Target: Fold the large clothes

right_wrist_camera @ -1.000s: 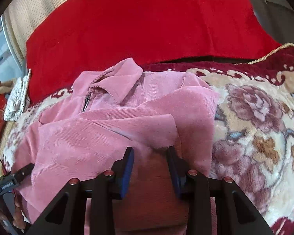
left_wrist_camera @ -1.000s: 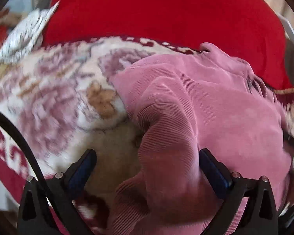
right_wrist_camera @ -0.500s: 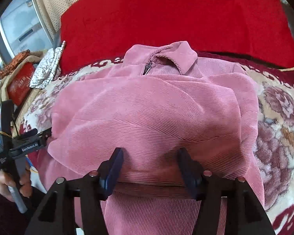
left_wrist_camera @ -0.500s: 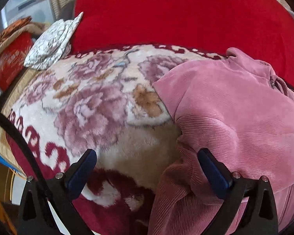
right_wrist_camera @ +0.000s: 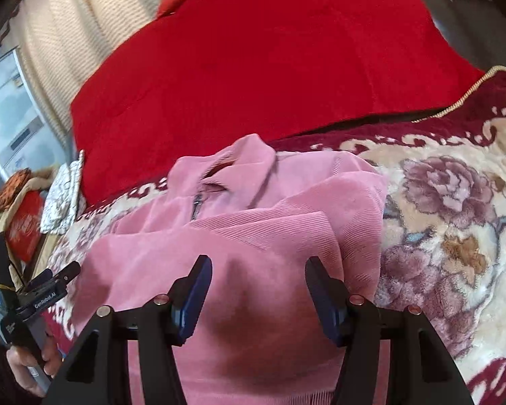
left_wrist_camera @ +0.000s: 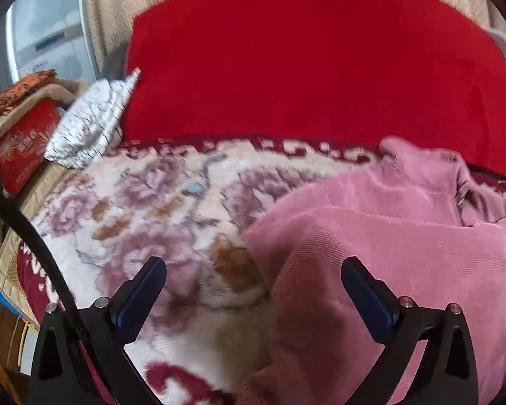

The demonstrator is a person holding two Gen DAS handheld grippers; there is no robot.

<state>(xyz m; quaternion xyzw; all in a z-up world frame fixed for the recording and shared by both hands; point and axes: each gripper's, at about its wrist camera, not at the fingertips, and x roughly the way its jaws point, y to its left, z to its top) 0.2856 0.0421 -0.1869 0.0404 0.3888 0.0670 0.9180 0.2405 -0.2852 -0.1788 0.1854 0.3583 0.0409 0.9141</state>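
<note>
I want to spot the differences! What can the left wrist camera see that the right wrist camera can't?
Only the left wrist view shows its own wide-open left tongs hanging over bare flowered blanket, with the pink jacket's edge reaching in beside one finger, and a black cable.

Only the right wrist view shows the open right tongs over the pink jacket, its zipper, and the whole left tool seen from outside.

Both show the jacket's collar, the red cushion, the white patterned cloth and the red box.
</note>
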